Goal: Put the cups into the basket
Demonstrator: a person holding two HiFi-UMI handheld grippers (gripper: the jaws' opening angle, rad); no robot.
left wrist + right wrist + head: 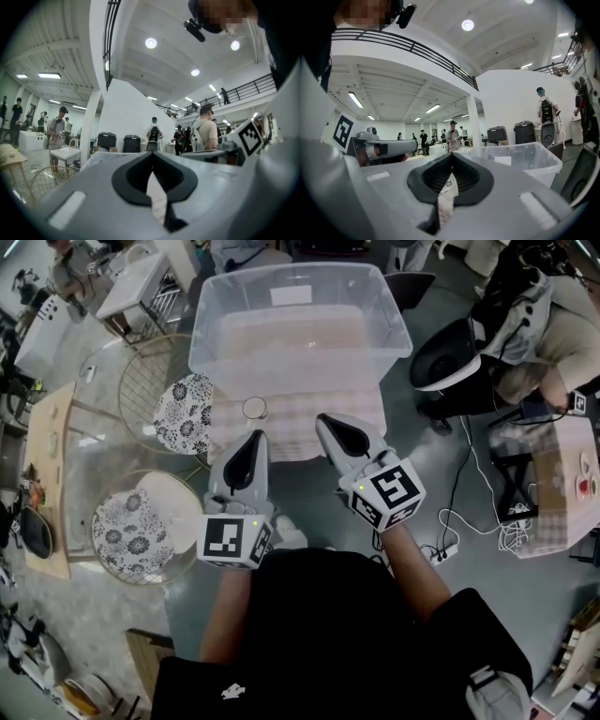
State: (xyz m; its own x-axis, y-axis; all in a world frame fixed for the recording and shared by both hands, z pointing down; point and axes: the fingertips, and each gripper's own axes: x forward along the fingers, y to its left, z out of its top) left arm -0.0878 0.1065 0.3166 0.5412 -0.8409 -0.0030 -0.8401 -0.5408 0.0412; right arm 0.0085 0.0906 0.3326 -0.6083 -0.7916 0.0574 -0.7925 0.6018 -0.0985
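One cup [254, 408] shows, standing on the checked cloth of the bench [300, 432]. It is just in front of the clear bin [298, 320], toward the bin's left front corner. The bin seems to serve as the basket. The cup stands upright, mouth up, so its long axis runs straight up toward the head camera and only the round rim and the inside are seen. No handle can be made out.

It looks like clear glass or plastic. I judge it light, stiff and smooth-walled, so likely slippery, and breakable if it is glass. A fair hold would be across the wall just below the rim, or one pad inside and one outside the rim, with a gentle squeeze. It should be kept upright on the lift over the bin's wall.

The left claw [255, 437] is closed, tips together on nothing, and hovers just short of the cup, pointing toward it. The right claw [324, 418] is likewise closed and empty, off to the cup's right, near the bin's front wall. Either must spread before it can take the cup
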